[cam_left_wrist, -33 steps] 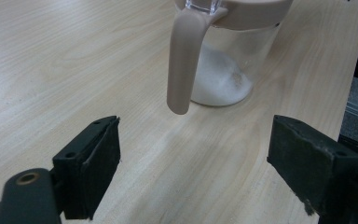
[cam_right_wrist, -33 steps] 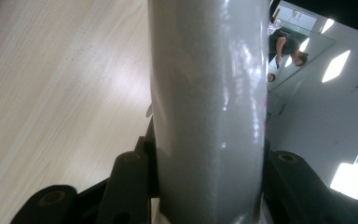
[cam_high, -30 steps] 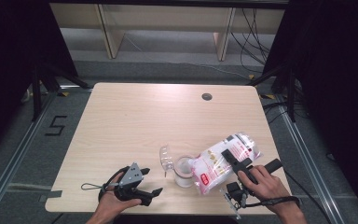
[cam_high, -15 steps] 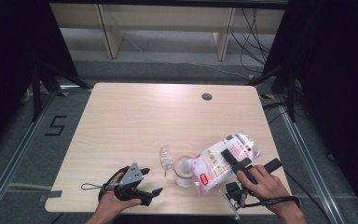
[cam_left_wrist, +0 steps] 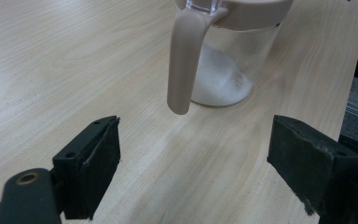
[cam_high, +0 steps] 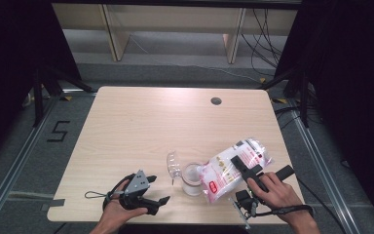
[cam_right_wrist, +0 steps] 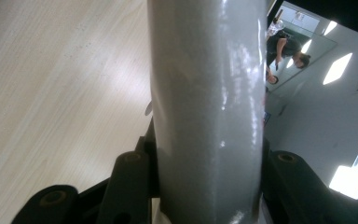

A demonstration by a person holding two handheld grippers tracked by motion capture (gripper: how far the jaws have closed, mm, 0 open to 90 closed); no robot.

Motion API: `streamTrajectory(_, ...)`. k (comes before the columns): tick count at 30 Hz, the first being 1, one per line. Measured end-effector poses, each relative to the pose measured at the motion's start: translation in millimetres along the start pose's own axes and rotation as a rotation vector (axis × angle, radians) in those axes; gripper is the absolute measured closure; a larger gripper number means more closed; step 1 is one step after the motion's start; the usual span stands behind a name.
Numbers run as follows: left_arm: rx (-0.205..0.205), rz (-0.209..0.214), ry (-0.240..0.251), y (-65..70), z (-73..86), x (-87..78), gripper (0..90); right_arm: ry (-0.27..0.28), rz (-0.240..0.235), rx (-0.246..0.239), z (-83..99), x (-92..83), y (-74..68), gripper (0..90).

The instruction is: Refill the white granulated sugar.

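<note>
A clear jar (cam_high: 192, 178) with white powder in its bottom stands near the table's front edge, its clear lid (cam_high: 174, 164) flipped open to the left. My right gripper (cam_high: 242, 168) is shut on a white and pink bag (cam_high: 226, 170), which lies tilted with its lower end at the jar's mouth. In the right gripper view the grey bag (cam_right_wrist: 209, 93) is clamped between both jaws. My left gripper (cam_high: 158, 191) rests on the table left of the jar, open and with nothing between its fingers. Its own view faces the jar (cam_left_wrist: 223, 79) and a beige tab (cam_left_wrist: 184, 60) hanging from the rim.
The pale wooden table (cam_high: 141, 126) has a round cable hole (cam_high: 216, 101) at the back right. The bag reaches close to the right edge. Shelving legs and cables stand on the floor behind the table.
</note>
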State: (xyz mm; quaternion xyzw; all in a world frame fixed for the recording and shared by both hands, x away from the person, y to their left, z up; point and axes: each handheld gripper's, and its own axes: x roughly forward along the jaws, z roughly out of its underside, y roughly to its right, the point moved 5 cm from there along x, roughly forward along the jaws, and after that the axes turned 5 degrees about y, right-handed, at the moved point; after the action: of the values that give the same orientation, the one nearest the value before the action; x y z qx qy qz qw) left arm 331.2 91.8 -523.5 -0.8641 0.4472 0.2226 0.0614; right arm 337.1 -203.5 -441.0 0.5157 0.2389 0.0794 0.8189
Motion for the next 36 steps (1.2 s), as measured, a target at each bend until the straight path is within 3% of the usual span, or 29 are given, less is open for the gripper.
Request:
streamTrajectory(33, 0.005, 0.005, -0.003, -0.6, 0.0, -0.2, 16.5, 0.015, -0.005, -0.051, -2.2, -0.1, 5.2, 65.0)
streamTrajectory(34, 0.004, 0.002, -0.004, -0.6, -0.1, -0.3, 16.5, -0.001, 0.0, -0.02, -1.4, -1.8, 3.1, 65.0)
streamTrajectory(36, 0.01, 0.003, -0.003, -0.8, -0.3, -0.5, 16.5, 0.0, 0.003, -0.025, -1.7, -1.8, 3.5, 65.1)
